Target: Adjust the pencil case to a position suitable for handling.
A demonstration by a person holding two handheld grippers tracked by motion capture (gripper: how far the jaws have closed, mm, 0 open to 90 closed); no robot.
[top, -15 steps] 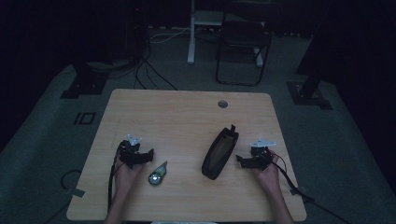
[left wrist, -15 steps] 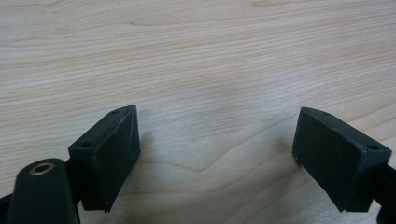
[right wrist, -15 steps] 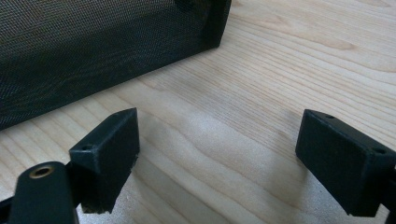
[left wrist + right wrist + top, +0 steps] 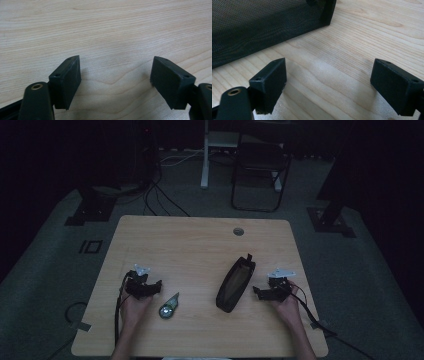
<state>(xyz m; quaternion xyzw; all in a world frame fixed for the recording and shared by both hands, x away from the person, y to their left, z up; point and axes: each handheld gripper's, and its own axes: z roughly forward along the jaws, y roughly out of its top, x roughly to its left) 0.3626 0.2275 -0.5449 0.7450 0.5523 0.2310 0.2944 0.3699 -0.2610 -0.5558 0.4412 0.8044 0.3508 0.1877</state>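
- The left gripper (image 4: 159, 285) sits on the wooden table (image 4: 200, 245) at about 8 o'clock. Its jaws are spread wide with bare wood between them, so it holds nothing.
- The right gripper (image 4: 255, 291) sits at about 4 o'clock. Its jaws are spread wide too, with nothing in them.
- A black mesh pouch (image 4: 235, 282) lies on the table just left of the right gripper, near it but not touching. It is long and tilted, with its top end toward 1 o'clock.
- In the right gripper view the pouch (image 4: 262, 27) is at 11 o'clock, past the jaws, and is cut off at the top and left edges.
- A small round silver and green thing (image 4: 168, 307) lies at 5 o'clock from the left gripper, just beside it. It is too small and dim to tell what it is.
- A round hole (image 4: 238, 231) is in the table near the far edge, at 1 o'clock.
- Behind the table stand a dark chair (image 4: 260, 170) and a white post (image 4: 205, 155), with cables (image 4: 160, 195) on the floor.
- The room is very dark, so the far parts are hard to see.
- No words or labels can be read.
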